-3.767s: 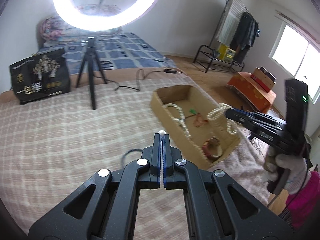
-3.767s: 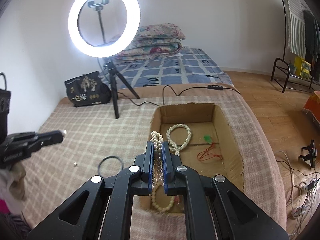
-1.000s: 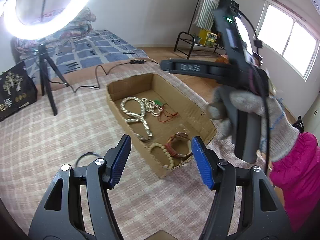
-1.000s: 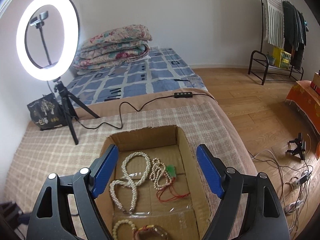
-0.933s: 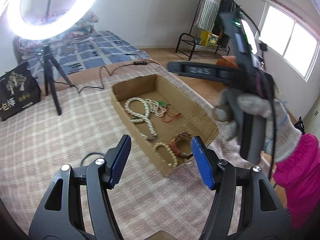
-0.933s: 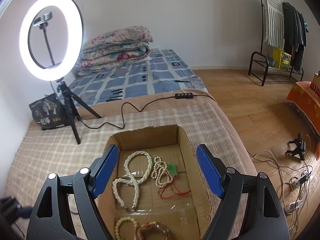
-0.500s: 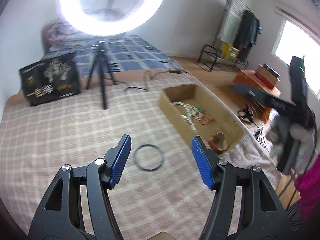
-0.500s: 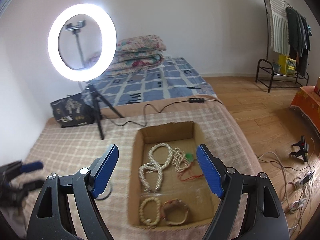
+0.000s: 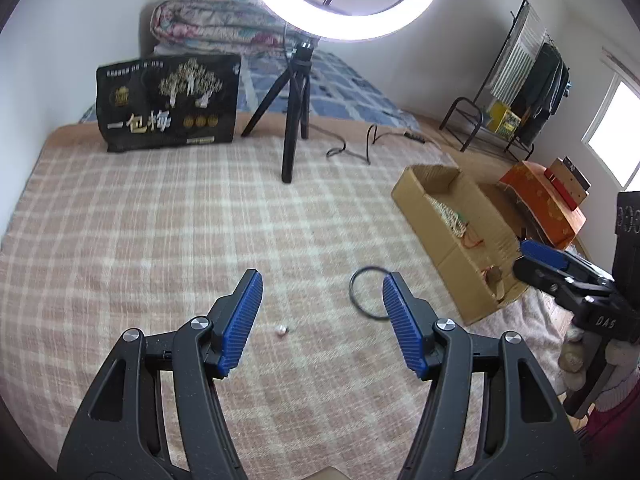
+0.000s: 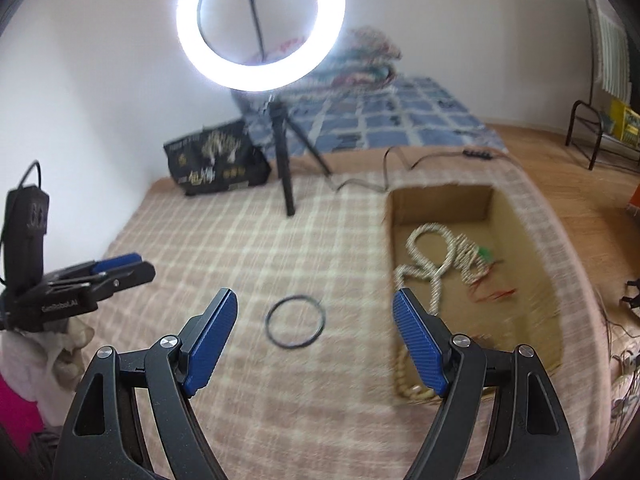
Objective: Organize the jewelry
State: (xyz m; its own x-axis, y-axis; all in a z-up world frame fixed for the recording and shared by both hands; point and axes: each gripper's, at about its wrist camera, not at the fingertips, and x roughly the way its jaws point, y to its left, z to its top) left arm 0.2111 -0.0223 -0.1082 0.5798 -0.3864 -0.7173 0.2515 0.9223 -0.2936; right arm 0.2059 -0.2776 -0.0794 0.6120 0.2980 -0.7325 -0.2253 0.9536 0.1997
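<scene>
A thin black ring bangle (image 9: 366, 294) lies flat on the checked blanket; it also shows in the right wrist view (image 10: 295, 327). A small white bead (image 9: 282, 330) lies on the blanket just ahead of my left gripper (image 9: 322, 322), which is open and empty above it. My right gripper (image 10: 314, 338) is open and empty, with the bangle between its jaws in view. A cardboard box (image 10: 438, 200) to the right holds cream bead necklaces (image 10: 434, 254) and a red cord; it also shows in the left wrist view (image 9: 422, 196).
A ring light on a black tripod (image 9: 298, 120) stands at the back of the blanket, its cable (image 9: 360, 146) trailing right. A black printed bag (image 9: 168, 102) leans at the back left. The bed edge drops off right of the box.
Both grippers opened after dropping the necklace and bead-sized item; they swung left, away from the box, toward the bangle and the white bead on the blanket.
</scene>
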